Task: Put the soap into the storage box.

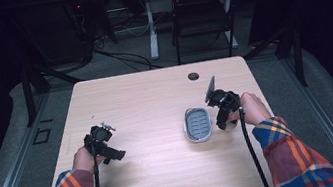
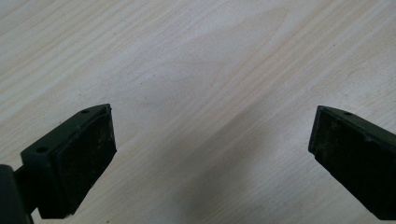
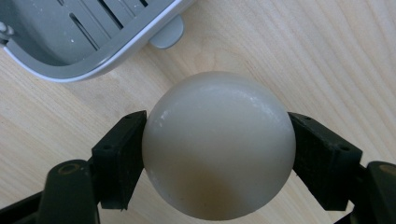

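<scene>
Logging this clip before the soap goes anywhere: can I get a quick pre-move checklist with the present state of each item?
1. Right claw shut on the cream soap bar, one pad on each side: ok.
2. Grey soap dish upright on the table, beside the right claw: ok.
3. Dish's slotted inside free of other things: ok.
4. Left claw open, nothing between its jaws, away from the dish: ok.
5. Soap lifted off the table: cannot tell.
</scene>
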Action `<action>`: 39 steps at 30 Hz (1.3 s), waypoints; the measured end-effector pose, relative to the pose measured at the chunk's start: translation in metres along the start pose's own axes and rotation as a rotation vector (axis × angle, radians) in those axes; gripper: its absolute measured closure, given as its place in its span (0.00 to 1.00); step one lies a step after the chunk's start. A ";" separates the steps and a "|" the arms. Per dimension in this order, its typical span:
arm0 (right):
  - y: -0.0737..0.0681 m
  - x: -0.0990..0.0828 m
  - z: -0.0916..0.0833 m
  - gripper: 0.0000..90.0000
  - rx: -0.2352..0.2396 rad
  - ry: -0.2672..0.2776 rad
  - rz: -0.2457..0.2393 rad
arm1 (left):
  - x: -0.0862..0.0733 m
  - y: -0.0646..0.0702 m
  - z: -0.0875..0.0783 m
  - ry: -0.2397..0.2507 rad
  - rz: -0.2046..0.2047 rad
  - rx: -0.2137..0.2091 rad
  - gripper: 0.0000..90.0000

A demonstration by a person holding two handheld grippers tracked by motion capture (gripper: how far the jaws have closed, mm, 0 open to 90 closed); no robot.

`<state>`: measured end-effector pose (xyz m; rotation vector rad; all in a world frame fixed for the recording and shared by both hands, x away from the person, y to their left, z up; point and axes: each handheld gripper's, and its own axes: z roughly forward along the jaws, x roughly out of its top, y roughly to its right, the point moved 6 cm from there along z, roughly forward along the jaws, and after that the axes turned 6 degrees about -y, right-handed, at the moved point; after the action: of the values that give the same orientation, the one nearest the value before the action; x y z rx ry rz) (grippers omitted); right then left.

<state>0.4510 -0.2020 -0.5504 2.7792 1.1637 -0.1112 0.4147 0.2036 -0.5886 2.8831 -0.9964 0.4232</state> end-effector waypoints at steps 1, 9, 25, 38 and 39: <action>-0.001 0.001 0.000 0.27 0.001 0.016 0.009 | 0.000 0.000 0.000 -0.001 0.000 -0.001 0.01; 0.001 0.004 -0.015 0.27 -0.019 0.015 0.004 | 0.000 0.001 0.000 -0.004 0.002 -0.002 0.01; -0.002 0.017 -0.035 0.27 -0.035 0.034 -0.009 | 0.001 0.002 0.001 -0.006 0.009 -0.004 0.01; -0.014 0.035 -0.045 0.27 -0.049 0.042 -0.050 | 0.001 0.002 0.001 -0.007 0.011 -0.003 0.01; -0.016 0.038 -0.045 0.27 -0.052 0.040 -0.061 | 0.001 0.003 0.001 -0.006 0.011 -0.003 0.01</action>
<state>0.4674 -0.1576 -0.5114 2.7139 1.2429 -0.0315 0.4141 0.2007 -0.5889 2.8796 -1.0138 0.4137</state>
